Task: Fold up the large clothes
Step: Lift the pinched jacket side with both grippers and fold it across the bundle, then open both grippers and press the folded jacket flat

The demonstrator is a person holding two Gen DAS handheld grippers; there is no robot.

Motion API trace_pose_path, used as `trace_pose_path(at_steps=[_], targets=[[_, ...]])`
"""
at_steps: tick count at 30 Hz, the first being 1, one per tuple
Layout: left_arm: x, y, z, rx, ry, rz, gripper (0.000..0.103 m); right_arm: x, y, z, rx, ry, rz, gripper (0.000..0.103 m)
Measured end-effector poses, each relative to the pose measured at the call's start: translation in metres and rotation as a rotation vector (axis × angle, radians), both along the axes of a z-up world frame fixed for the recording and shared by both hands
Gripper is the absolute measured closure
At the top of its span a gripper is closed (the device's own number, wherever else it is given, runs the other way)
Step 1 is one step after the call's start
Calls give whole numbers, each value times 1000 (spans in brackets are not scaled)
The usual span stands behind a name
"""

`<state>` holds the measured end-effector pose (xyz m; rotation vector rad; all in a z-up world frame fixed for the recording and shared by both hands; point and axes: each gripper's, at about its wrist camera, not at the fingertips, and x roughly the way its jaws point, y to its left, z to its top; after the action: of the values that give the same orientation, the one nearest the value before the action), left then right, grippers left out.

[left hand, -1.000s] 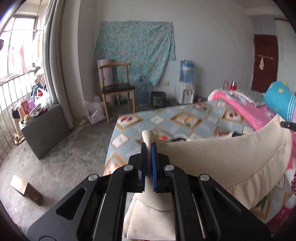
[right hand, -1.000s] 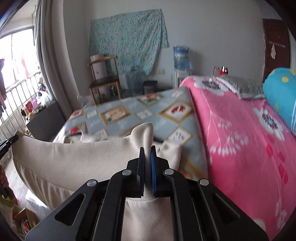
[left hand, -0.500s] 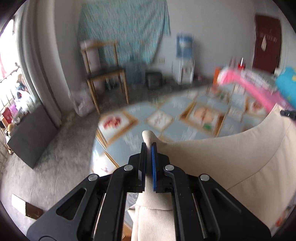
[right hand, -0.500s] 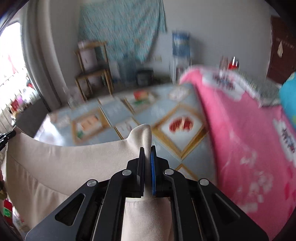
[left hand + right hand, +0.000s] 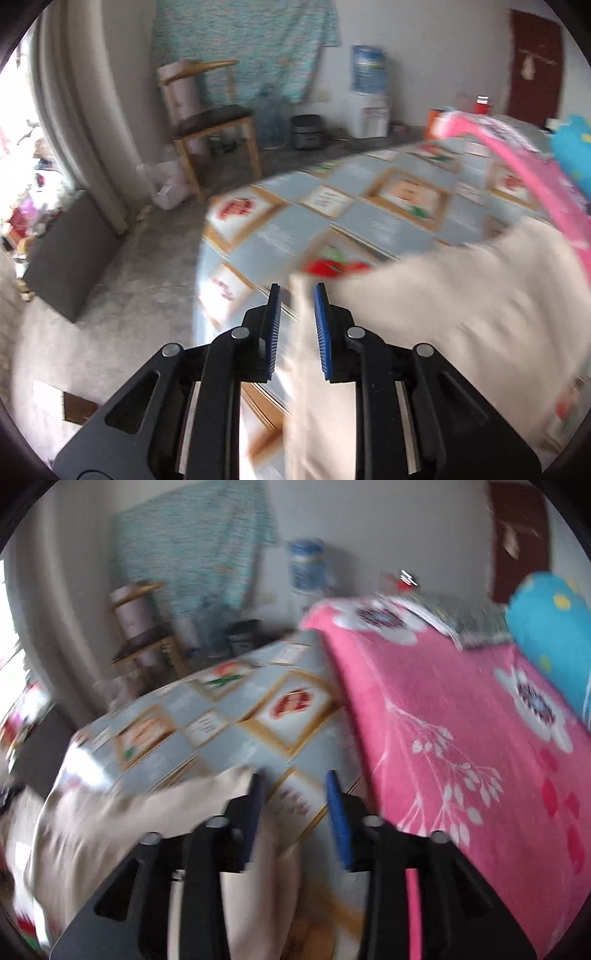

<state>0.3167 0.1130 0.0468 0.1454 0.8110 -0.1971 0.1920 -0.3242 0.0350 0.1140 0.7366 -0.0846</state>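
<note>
Right now both grippers have their jaws spread. Left gripper (image 5: 295, 295): blue pads apart, beige garment (image 5: 443, 314) edge standing in the gap between them, close to the right pad, not pinched. Cloth runs from there off to the right and down past the near edge of the frame (heavy motion blur, so the exact fold line is unclear).

Right gripper (image 5: 293, 786): jaws wide apart, nothing clamped. Beige garment (image 5: 129, 823) sits to its left, with its corner touching or just beside the left finger, cannot tell which through the blur. Some cloth also hangs under the gripper body near the bottom.

Garment lies over the near part of the bed, on the blue patterned sheet (image 5: 369, 221). Pink floral blanket (image 5: 461, 738) covers the right side of the bed, blue pillow (image 5: 550, 627) at its far right.

Far side of the room in the left view: wooden chair (image 5: 214, 125) at far left, teal cloth (image 5: 251, 40) hung on the wall behind it, water dispenser (image 5: 369, 96) further right, dark red door (image 5: 533, 70) at far right. Grey box (image 5: 70, 258) on the floor at left.
</note>
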Motion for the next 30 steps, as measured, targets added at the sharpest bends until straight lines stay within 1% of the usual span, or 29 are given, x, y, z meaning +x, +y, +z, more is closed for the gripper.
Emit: trace_pose_path(at_steps=[1, 3, 4, 5, 6, 7, 8, 9, 10, 11, 12, 13, 15, 16, 17, 18, 19, 20, 21, 22, 24, 25, 27, 28, 29, 30], targets=[[-14, -5, -2, -14, 20, -29, 85, -15, 18, -5, -18, 11, 65, 62], [-36, -13, -14, -52, 76, -64, 84, -38, 41, -18, -8, 41, 157, 62], [-41, -15, -21, -60, 98, -64, 84, -50, 52, -33, -3, 72, 190, 62], [-47, -16, -33, -44, 121, -49, 84, -51, 57, -39, -11, 95, 192, 62], [-54, -16, -45, -21, 134, -28, 84, -55, 60, -53, -26, 135, 183, 62], [-56, -13, -60, 15, 160, 8, 84, -55, 57, -74, -55, 196, 158, 62], [-57, -8, -76, 40, 184, 37, 84, -53, 51, -91, -56, 238, 137, 63], [-59, -4, -81, 37, 177, 41, 84, -57, 43, -94, -7, 208, 134, 63], [-63, -1, -79, 25, 163, 43, 84, -57, 35, -91, 45, 217, 118, 66], [-65, 0, -76, 35, 161, 54, 84, -57, 33, -85, 46, 227, 92, 73], [-69, 1, -71, 44, 151, 58, 84, -62, 32, -73, 43, 214, 71, 73], [-77, 0, -62, 46, 119, 55, 85, -66, 35, -65, 51, 199, 76, 72], [-87, -3, -46, 28, 77, 34, 85, -72, 46, -47, 108, 158, 122, 71], [-96, -12, -36, -12, 49, -4, 85, -73, 60, -38, 124, 129, 161, 71], [-100, -23, -30, -47, 39, -41, 85, -74, 76, -32, 124, 104, 191, 71], [-103, -40, -26, -87, 34, -93, 85, -74, 93, -29, 128, 82, 230, 70], [-104, -53, -24, -109, 37, -133, 85, -68, 114, -27, 138, 66, 286, 70], [-106, -71, -25, -125, 44, -179, 84, -61, 131, -29, 138, 60, 325, 70], [-109, -94, -29, -124, 46, -226, 84, -53, 154, -35, 128, 66, 369, 70], [-110, -109, -33, -120, 45, -251, 84, -45, 167, -43, 137, 76, 390, 70], [-110, -132, -47, -116, 70, -284, 84, -29, 182, -60, 172, 111, 408, 70], [-107, -141, -63, -75, 87, -271, 84, -22, 191, -73, 166, 140, 413, 70], [-99, -145, -89, -16, 127, -228, 84, -12, 200, -99, 102, 211, 404, 70], [-102, -139, -86, -59, 110, -219, 84, -15, 200, -96, 106, 199, 410, 70], [-102, -136, -85, -77, 132, -213, 84, -13, 199, -92, 114, 228, 404, 72], [-100, -133, -81, -100, 143, -208, 84, -11, 193, -82, 134, 203, 382, 72]])
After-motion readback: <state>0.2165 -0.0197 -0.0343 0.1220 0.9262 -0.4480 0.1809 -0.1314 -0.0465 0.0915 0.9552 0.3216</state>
